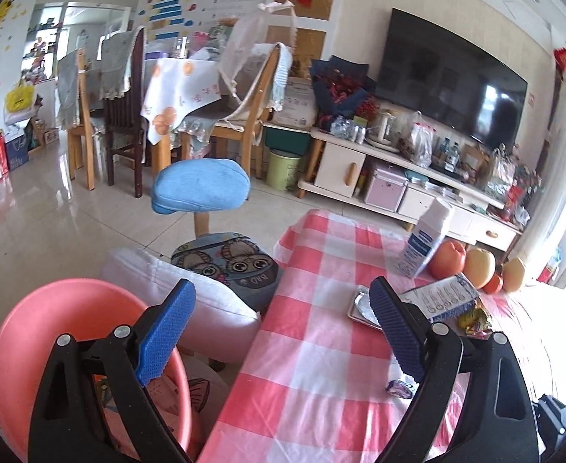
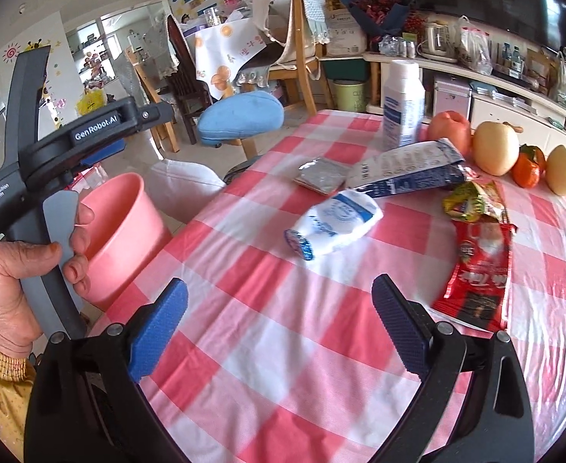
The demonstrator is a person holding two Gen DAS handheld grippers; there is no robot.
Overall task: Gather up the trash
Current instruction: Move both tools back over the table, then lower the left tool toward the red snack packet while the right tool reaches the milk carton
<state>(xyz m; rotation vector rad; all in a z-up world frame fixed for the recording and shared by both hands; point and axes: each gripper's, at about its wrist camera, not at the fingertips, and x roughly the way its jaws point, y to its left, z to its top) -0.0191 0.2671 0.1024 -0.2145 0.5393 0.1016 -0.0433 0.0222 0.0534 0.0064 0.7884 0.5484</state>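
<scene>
Bench (image 2: 267, 347) fills most of both views, covered in a pink-and-white checked cloth, and your trash lies scattered across its far half. Just off its left edge stands the pink plastic bin (image 2: 124, 231), empty-mouthed toward you, with a white cushion (image 2: 182, 189) behind it.

On the cloth, a tall white bottle (image 2: 402, 104) stands upright near the far edge. Beside it sit the fruit: a red apple (image 2: 450, 127), a yellow pear (image 2: 495, 148), an orange (image 2: 527, 168) and another pale fruit (image 2: 562, 169). A blue-and-white carton (image 2: 402, 173) lies on its side in front of the apple, touching a crumpled yellow wrapper (image 2: 472, 200). A red snack packet (image 2: 479, 274) lies flat nearer you, a crumpled white-and-blue pouch (image 2: 337, 223) sits mid-cloth, and a small foil sachet (image 2: 321, 173) lies beyond it.

Your left claw (image 1: 283, 332) hangs over the bench's left edge, jaws wide, nothing between them. Your right claw (image 2: 279, 328) hovers above the cloth, jaws wide too, empty, with the pouch just ahead. Your left hand (image 2: 20, 274) grips its handle beside the bin.
</scene>
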